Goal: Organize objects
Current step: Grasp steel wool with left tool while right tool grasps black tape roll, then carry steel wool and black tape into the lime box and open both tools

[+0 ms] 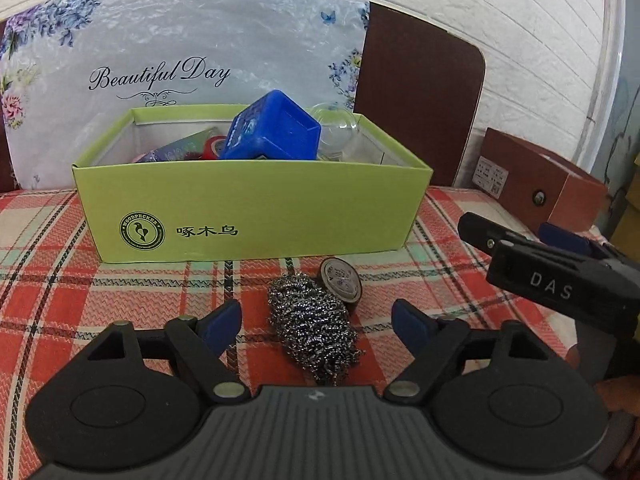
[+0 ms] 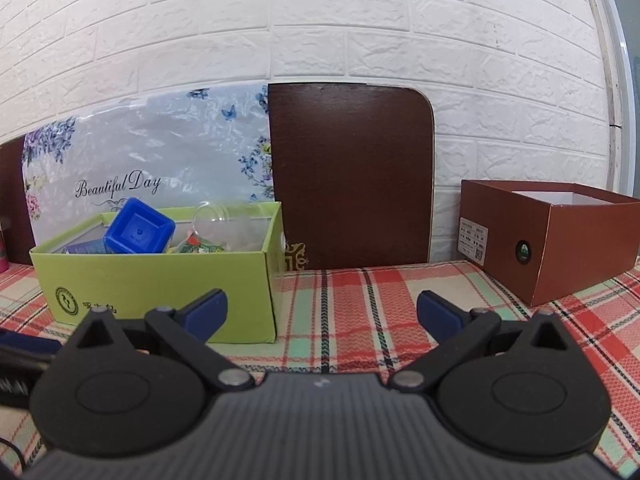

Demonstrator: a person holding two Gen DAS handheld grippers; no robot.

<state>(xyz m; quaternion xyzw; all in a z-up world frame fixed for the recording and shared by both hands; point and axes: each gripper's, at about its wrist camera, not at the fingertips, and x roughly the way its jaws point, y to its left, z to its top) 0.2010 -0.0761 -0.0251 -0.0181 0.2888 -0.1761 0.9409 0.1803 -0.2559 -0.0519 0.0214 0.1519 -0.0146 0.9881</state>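
Plaid cloth [image 2: 344, 304]: two boxes, one steel scourer [image 1: 314, 330], both tongs wide open, empty

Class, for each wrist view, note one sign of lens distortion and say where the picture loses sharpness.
Left wrist view: white brick wall courses bow, corners vignette dark, and the steel wool scourer stays sharp. Right wrist view: brick lines curve, and the green cardboard box is slightly soft.

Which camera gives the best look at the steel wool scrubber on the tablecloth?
The left wrist view. The steel wool scrubber lies whole on the plaid cloth, centred between the open left gripper fingers, in front of the green box. The right wrist view does not show it, only the box and the cloth.
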